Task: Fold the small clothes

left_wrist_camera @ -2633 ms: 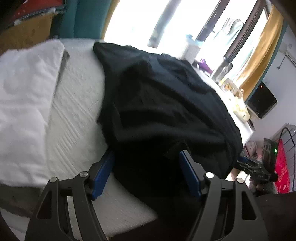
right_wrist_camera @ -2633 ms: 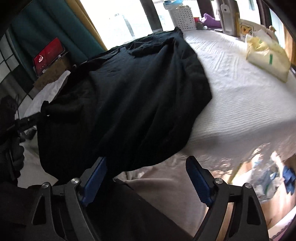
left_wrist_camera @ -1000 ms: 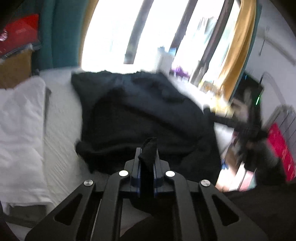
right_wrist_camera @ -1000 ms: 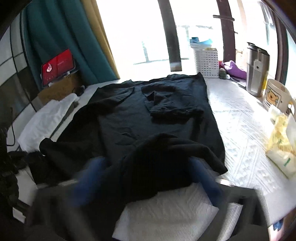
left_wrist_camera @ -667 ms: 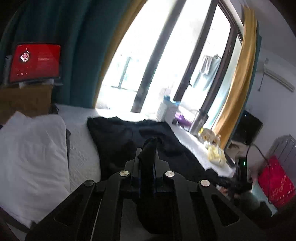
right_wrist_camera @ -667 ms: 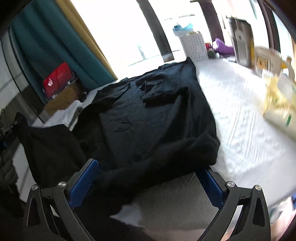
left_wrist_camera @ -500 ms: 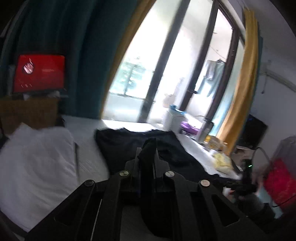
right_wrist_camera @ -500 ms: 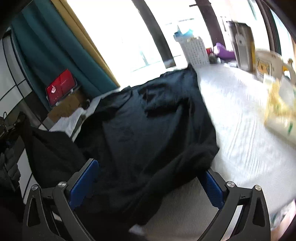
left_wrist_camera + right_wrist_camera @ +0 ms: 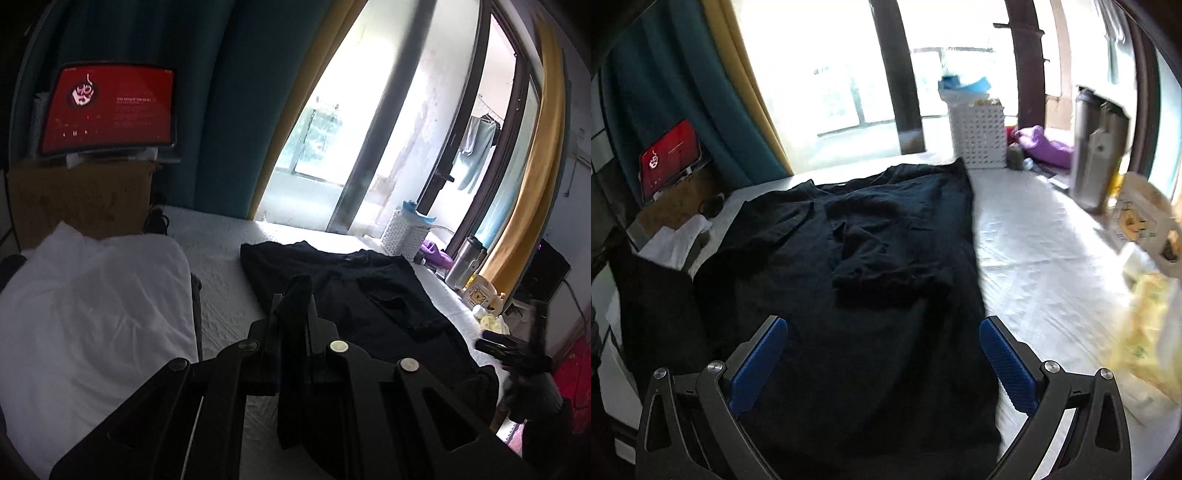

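Black knit fabric, the black garment (image 9: pixel 864 280), lies spread flat on the white mattress (image 9: pixel 1045 258), and we take that mattress as our landmark. The garment covers the mattress's middle strip, its far hem reaching almost to the white perforated basket (image 9: pixel 983 136) at the window end, with a rumpled fold bunched on top near its centre. We see the left gripper (image 9: pixel 293 295) with its jaws pressed together, pinching a raised tuft of the garment's near edge, which stands up between them and blocks part of the left wrist view. The right gripper (image 9: pixel 882 354) hangs over the near end of the garment, its jaws spread wide, blue pads (image 9: pixel 759 363) to either side of the cloth with nothing between them touching. On one side of the mattress lies a white pillow (image 9: pixel 92 314); beyond it a cardboard box (image 9: pixel 77 199) carries a tablet with a red screen (image 9: pixel 109 109), against a teal curtain (image 9: pixel 229 110). On the opposite side of the mattress, toward the window, we note a steel flask (image 9: pixel 1099 158), a purple cloth (image 9: pixel 1043 146), a mug with a bear print (image 9: pixel 480 297) and a blurred yellow packet (image 9: pixel 1145 332) lying on the mattress edge. The packet and mug sit well apart from the garment; bare white sheet lies between them.
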`<action>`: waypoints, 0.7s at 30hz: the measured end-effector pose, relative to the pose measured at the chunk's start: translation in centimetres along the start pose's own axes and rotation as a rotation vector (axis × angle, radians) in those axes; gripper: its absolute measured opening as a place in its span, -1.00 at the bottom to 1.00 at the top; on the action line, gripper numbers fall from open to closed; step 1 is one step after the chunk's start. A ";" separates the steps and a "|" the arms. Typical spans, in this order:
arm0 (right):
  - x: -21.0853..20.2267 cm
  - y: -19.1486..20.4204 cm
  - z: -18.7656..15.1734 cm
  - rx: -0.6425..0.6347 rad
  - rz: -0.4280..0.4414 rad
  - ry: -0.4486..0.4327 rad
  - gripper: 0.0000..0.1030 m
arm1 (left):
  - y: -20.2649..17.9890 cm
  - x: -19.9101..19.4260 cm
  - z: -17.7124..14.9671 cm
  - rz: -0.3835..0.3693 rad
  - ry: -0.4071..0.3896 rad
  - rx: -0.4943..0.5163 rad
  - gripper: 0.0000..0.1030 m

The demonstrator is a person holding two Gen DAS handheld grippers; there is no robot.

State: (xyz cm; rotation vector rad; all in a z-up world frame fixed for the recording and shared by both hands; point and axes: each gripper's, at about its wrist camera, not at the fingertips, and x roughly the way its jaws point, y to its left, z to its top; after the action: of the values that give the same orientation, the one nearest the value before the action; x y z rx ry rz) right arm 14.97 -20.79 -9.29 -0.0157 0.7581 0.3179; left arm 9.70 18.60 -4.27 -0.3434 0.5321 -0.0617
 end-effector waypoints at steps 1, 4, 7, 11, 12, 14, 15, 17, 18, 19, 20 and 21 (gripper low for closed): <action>-0.9 -0.3 -0.5 0.014 -0.002 -0.007 1.00 | 0.0 0.0 0.0 -0.005 0.003 -0.002 -0.87; -4.2 -1.2 -3.1 0.075 -0.011 -0.018 1.00 | -0.2 -0.3 -0.1 -0.026 0.003 -0.003 -0.87; -6.7 -1.4 -5.9 0.112 -0.034 -0.009 1.00 | -0.5 -0.4 -0.4 -0.031 0.001 0.007 -0.87; -8.3 -0.6 -9.5 0.124 0.009 0.038 1.00 | -0.5 -0.9 -0.9 -0.036 -0.006 -0.001 -0.87; -8.1 0.0 -10.6 0.120 0.041 0.056 1.00 | -0.6 -1.1 -1.0 -0.032 -0.009 -0.002 -0.87; -7.7 0.8 -11.7 0.121 0.074 0.078 1.00 | -0.7 -1.6 -1.3 -0.024 -0.014 -0.004 -0.87; -7.2 1.6 -12.4 0.118 0.108 0.093 1.00 | -0.8 -1.9 -1.4 -0.021 -0.016 -0.005 -0.87; -6.5 2.6 -12.8 0.116 0.153 0.102 0.44 | -0.9 -2.6 -1.7 -0.015 -0.019 -0.003 -0.87; -5.9 3.5 -13.1 0.097 0.186 0.118 0.10 | -0.9 -2.9 -1.8 -0.011 -0.021 -0.001 -0.87; -5.3 4.1 -13.2 0.085 0.178 0.138 -0.42 | -0.9 -3.2 -1.9 -0.007 -0.022 0.000 -0.87; -4.7 4.7 -13.4 0.067 0.166 0.158 -0.43 | -1.0 -3.5 -2.0 -0.004 -0.022 0.000 -0.87; -4.5 5.2 -13.6 0.053 0.164 0.146 -0.44 | -1.0 -3.8 -2.0 -0.005 -0.024 0.000 -0.87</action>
State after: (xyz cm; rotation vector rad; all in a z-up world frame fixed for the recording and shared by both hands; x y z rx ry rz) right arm 1.23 -18.79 -15.62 0.0745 0.9145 0.4564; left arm 5.47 17.61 -3.74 -0.3453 0.5070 -0.0625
